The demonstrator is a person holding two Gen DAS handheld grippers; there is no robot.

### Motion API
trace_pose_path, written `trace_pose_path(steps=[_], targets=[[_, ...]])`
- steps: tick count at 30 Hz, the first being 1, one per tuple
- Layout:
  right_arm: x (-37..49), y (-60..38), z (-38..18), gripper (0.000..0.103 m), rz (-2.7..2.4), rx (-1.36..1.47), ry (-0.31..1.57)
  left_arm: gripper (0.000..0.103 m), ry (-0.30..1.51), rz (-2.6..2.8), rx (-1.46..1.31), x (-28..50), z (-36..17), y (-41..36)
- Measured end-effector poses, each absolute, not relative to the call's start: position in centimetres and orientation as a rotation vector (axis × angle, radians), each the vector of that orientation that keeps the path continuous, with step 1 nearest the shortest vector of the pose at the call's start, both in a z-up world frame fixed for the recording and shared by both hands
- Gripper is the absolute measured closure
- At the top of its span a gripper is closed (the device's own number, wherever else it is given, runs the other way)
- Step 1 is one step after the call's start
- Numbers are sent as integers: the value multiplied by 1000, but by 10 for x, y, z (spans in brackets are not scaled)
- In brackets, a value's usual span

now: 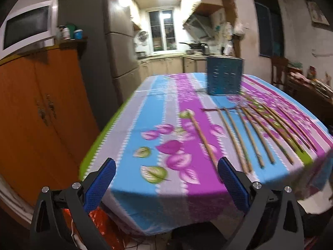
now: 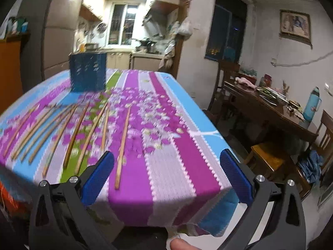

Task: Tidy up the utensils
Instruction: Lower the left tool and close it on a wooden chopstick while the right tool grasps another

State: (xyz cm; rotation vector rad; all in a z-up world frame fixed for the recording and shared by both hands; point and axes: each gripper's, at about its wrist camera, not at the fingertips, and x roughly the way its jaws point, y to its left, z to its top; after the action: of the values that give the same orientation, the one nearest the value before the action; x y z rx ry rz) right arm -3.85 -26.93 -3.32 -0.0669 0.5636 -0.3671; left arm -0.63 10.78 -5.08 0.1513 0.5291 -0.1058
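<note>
Your left gripper [image 1: 166, 174] hangs over the near edge of the table [image 1: 133, 198] with its blue pads [image 1: 100, 185] spread wide and nothing between them. Your right gripper [image 2: 166, 170] does the same at the near right corner, jaws just as wide, holding nothing; a fingertip [image 2: 180, 244] shows at the bottom of its view. The chopsticks [image 1: 249, 137] lie loose on the striped floral cloth [image 1: 145, 125], side by side and roughly parallel, pointing from the near edge toward the far end. In the left view one stick [image 1: 205, 139] lies apart to the left of the rest, its near end just beside the right pad. In the right view the outermost stick [image 2: 123, 143] runs down between the pads, close to the left one, not touching it. The blue slotted holder [image 1: 224, 75] stands upright at the far end of the table, beyond the tips of the sticks and well apart from both grippers. Both views are smeared with motion blur, and you can read no brand, label or writing on the holder, the sticks or the cloth. A microwave [image 1: 27, 27] sits on the orange cabinet [image 1: 41, 114] to the left.
</note>
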Motion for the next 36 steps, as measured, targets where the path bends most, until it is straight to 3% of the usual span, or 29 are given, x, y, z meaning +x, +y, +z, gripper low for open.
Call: trace_pose_path(steps=[7, 12, 15, 17, 20, 23, 36], targets=[[-50, -244, -53, 5, -258, -126, 597, 14, 587, -208, 197, -6, -69, 73], [-43, -242, -54, 5, -259, -106, 591, 29, 635, -255, 206, 4, -84, 56], [-38, -249, -55, 20, -240, -57, 596, 34, 639, -263, 235, 5, -92, 49], [-35, -246, -56, 43, -211, -60, 603, 41, 651, -272, 234, 6, -97, 46], [-31, -238, -58, 68, -155, -78, 605, 44, 666, -273, 229, 9, -104, 45], [-26, -226, -60, 86, -82, -117, 616, 45, 660, -280, 222, 9, -105, 46], [-5, -216, -75, 91, -12, -132, 692, 47, 631, -288, 186, 12, -106, 50]])
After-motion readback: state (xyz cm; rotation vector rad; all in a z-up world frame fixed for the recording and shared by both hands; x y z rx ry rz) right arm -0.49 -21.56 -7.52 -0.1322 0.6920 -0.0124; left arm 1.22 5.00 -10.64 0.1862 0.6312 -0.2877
